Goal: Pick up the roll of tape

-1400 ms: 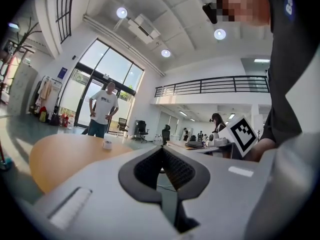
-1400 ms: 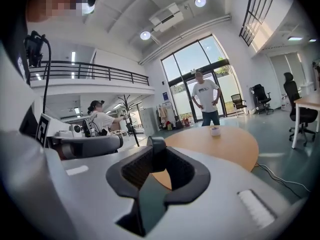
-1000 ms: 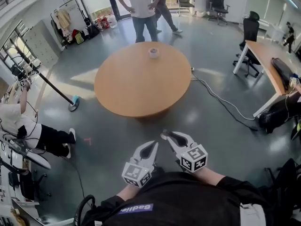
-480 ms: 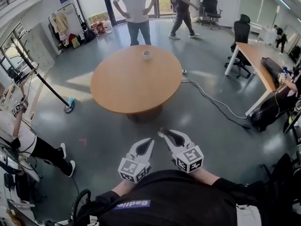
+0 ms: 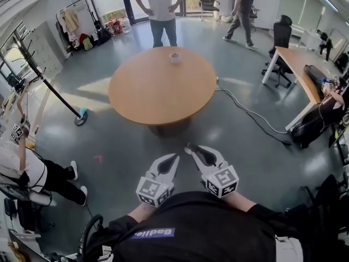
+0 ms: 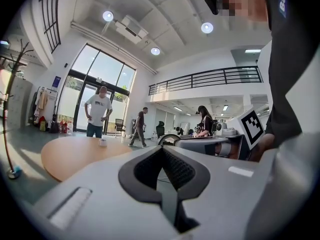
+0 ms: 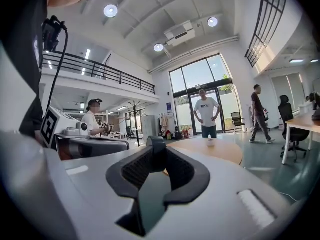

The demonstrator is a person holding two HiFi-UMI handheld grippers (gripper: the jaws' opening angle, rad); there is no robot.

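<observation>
Leaning pole [image 5: 52, 89]: stood far left, slanting down from the upper corner to a blue foot.
Round table [image 5: 158, 100]: wooden, mid-room, ahead of both grippers and well apart from them.
Left gripper [image 5: 174, 157]: hung in the foreground, level, jaws closed tip to tip with nothing between them.
Roll of tape [image 5: 174, 58]: small and pale, lay near the table's far edge, close to a standing person [image 5: 158, 4] in a white shirt; neither gripper touched it.
Right gripper [image 5: 188, 148]: just beside the left one, jaws partly apart and clamped on a small dark round object [image 7: 156, 156] at their tips.
Desk [image 5: 300, 61]: stood far right, with a dark office chair [image 5: 281, 34] beside it.
</observation>
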